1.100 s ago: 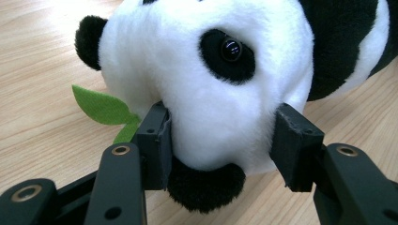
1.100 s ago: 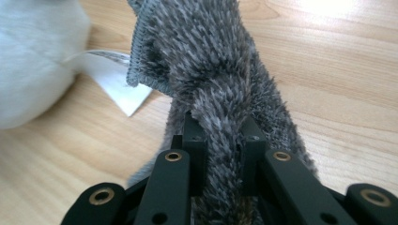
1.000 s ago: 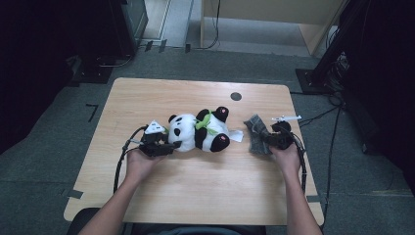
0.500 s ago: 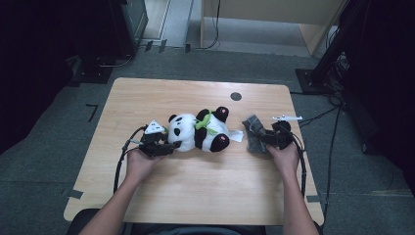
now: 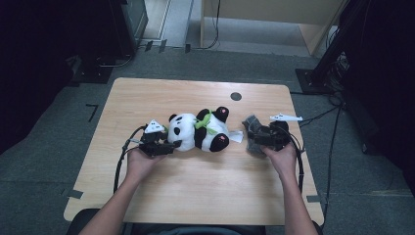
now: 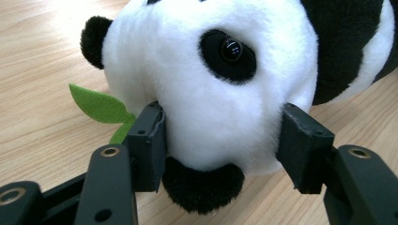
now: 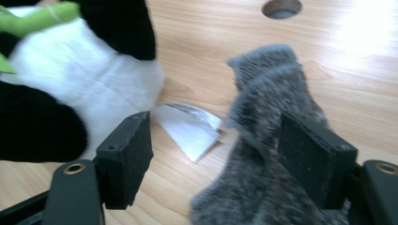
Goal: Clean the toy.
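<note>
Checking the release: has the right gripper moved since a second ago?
Yes. The right gripper, jaws just opened off the grey cloth, has edged slightly up-frame toward the table's hole.

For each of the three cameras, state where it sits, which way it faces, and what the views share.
High view: above the person's side, facing forward and down; both forearms, left gripper, right gripper.
Left gripper view: rides that gripper, faces the panda head.
Right gripper view: rides that gripper, faces the grey sock.
Shared: panda, wooden table.
</note>
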The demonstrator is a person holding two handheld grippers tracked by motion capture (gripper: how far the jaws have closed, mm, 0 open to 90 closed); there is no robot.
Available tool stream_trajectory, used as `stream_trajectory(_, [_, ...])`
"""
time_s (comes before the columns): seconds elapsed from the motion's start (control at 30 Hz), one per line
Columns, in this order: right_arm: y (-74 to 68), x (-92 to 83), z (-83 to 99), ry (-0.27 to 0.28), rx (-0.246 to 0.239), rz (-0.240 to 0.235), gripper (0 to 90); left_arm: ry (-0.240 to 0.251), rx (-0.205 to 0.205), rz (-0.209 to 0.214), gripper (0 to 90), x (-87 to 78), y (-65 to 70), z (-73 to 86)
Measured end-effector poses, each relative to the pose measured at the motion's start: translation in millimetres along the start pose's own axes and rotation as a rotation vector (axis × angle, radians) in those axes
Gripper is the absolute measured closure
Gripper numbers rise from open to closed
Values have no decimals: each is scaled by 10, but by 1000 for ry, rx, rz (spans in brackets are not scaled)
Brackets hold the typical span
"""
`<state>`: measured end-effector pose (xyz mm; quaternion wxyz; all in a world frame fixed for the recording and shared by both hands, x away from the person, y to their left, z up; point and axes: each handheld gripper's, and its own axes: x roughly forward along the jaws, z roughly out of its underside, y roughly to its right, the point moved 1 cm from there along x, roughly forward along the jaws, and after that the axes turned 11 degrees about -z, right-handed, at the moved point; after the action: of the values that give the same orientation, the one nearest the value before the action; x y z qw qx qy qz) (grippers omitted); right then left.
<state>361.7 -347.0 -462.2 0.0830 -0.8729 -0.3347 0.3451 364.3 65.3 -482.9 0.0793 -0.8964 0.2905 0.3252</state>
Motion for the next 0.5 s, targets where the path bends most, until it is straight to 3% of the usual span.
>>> stream_trajectory(0.5, [-441,70,-117,-15,-78,-86,259,-6,-4,9,344,9,-2,-5])
